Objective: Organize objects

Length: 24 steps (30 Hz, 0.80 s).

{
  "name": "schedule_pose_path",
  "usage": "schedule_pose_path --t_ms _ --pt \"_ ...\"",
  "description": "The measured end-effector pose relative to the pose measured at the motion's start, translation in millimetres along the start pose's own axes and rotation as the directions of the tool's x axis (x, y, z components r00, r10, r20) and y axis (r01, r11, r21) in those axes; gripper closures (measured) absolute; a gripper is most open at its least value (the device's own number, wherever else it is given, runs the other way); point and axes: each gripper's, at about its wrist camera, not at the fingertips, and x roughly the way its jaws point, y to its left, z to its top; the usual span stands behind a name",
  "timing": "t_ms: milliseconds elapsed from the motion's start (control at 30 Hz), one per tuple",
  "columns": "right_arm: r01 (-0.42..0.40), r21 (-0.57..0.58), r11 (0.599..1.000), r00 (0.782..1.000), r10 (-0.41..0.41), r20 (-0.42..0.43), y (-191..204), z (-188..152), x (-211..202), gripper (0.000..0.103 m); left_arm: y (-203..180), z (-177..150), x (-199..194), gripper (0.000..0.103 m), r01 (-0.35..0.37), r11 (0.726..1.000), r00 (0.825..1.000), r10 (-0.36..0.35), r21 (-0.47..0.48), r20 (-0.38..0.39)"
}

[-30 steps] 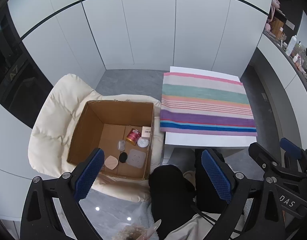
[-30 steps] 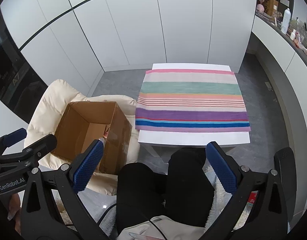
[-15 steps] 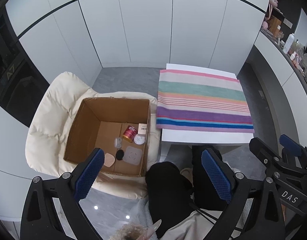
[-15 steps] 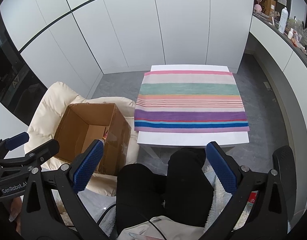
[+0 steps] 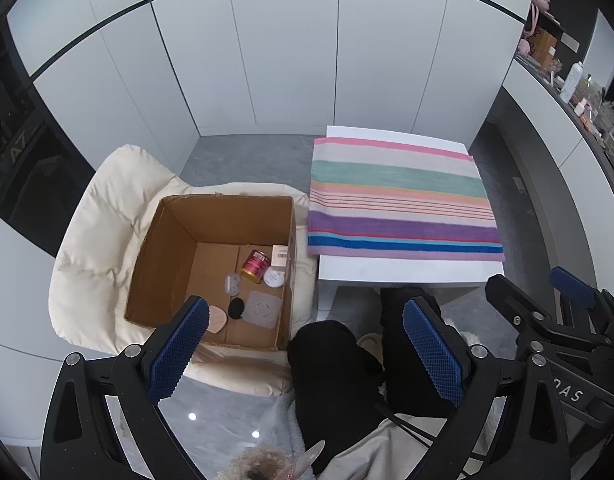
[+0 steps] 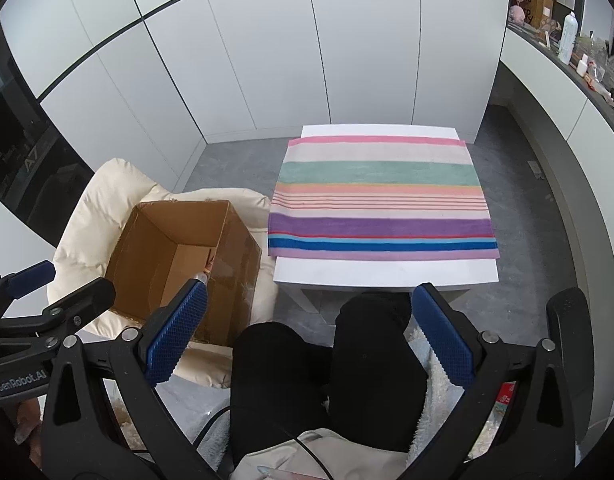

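Left wrist view has the left gripper point(image 5: 305, 350) low in frame, claws wide apart and empty, above the person's black-clad knees point(image 5: 335, 360). Left of centre, a cardboard box point(image 5: 163, 256) sits on a cream chair point(image 5: 91, 240), holding a red can point(image 5: 255, 265) and small items. Right wrist view shows the right gripper point(image 6: 309, 336) likewise spread and empty, below the striped cloth point(image 6: 381, 200) on the white table point(image 6: 387, 272).
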Motion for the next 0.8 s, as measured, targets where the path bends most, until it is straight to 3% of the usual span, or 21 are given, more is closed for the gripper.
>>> schedule_pose_path --t_ms 800 --pt "-0.005 0.0 1.0 1.0 0.005 0.015 -1.1 -0.8 -3.8 0.0 -1.2 -0.4 1.4 0.004 -0.01 1.0 1.0 0.01 0.009 0.0"
